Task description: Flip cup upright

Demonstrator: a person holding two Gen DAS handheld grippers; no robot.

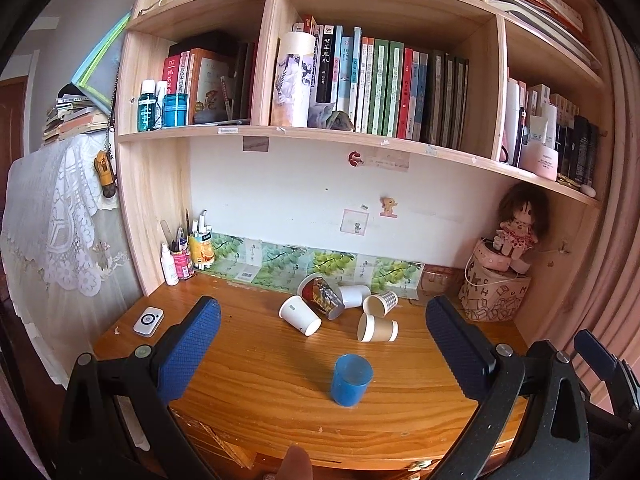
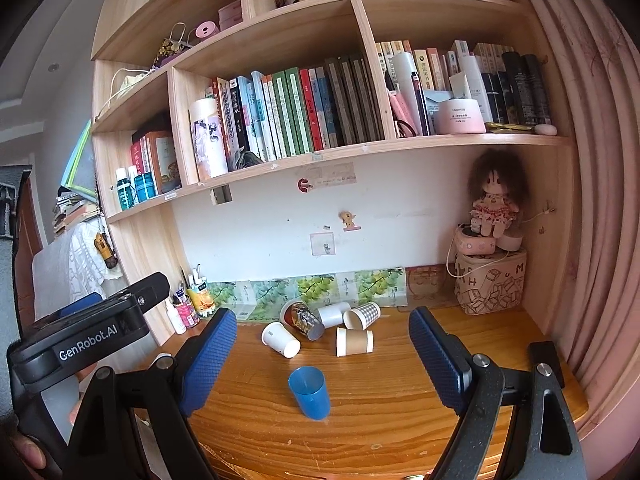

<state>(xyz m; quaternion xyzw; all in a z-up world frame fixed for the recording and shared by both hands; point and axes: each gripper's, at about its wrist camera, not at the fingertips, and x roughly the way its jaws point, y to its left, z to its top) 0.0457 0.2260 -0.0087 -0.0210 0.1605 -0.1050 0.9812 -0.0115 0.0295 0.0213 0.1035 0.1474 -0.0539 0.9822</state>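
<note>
A blue plastic cup stands on the wooden desk, apparently upside down, near the front middle; it also shows in the right wrist view. Behind it several paper cups lie on their sides: a white one, a dark printed one, a checked one and a brown one. My left gripper is open and empty, held above the desk's front. My right gripper is open and empty too. The left gripper's body shows at the left of the right wrist view.
A pen holder and small bottles stand at the back left, a white device lies at the left. A patterned box with a doll fills the back right corner. Bookshelves hang over the desk. A pink curtain hangs at the right.
</note>
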